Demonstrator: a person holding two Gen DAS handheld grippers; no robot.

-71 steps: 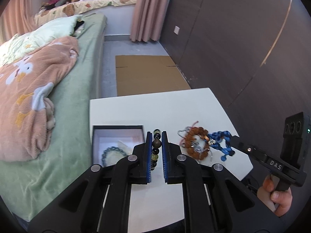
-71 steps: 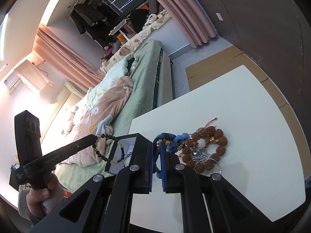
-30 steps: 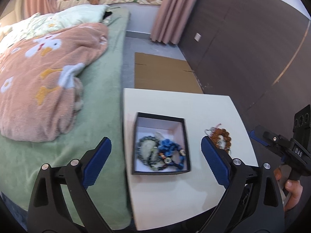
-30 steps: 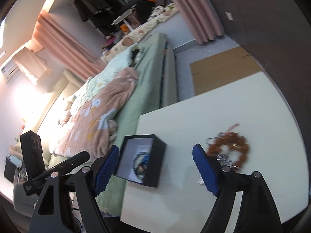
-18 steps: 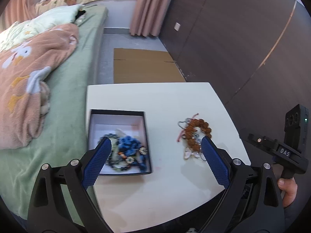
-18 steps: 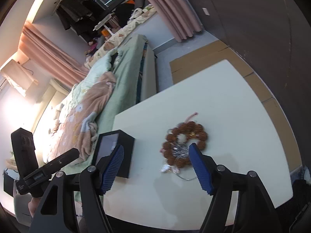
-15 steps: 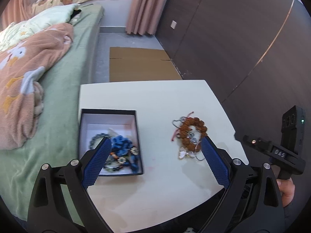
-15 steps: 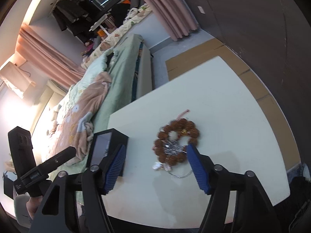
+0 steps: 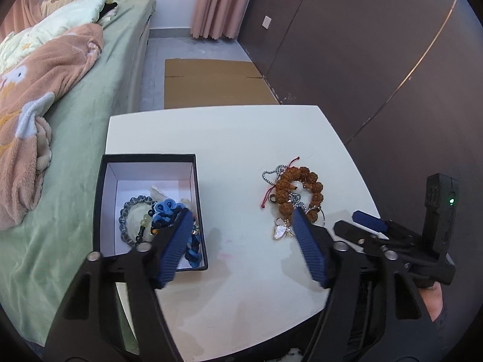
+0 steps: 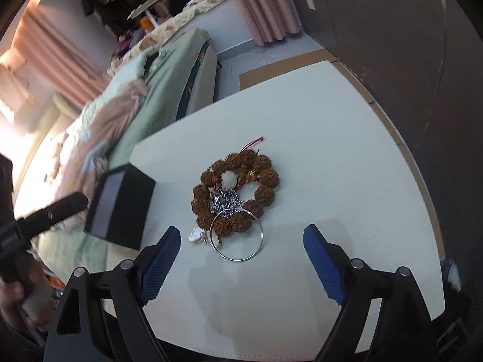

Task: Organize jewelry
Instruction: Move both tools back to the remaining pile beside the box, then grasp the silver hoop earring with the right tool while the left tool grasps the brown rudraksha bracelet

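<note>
A black jewelry box (image 9: 102,181) stands on the white table (image 9: 229,138) at the left and holds a grey bead bracelet (image 9: 128,208), a blue braided bracelet (image 9: 164,208) and a dark bead bracelet. A brown seed bracelet (image 9: 302,185) lies to its right, tangled with a silver chain, a pearl charm (image 9: 280,230) and a silver ring (image 10: 238,235). My left gripper (image 9: 241,232) is open and empty above the table between box and pile. My right gripper (image 10: 241,249) is open and empty just in front of the brown bracelet (image 10: 238,193). The box (image 10: 126,208) shows from its side there.
A bed with a green sheet (image 9: 90,96) and a peach blanket (image 9: 36,90) borders the table's left side. Flat cardboard (image 9: 211,84) lies on the floor beyond the table. A dark wall panel (image 9: 377,60) runs along the right.
Both grippers opened and let the dark bead and blue braided bracelets go into the box. Both have since moved toward the brown bracelet pile, and the left jaws have narrowed somewhat.
</note>
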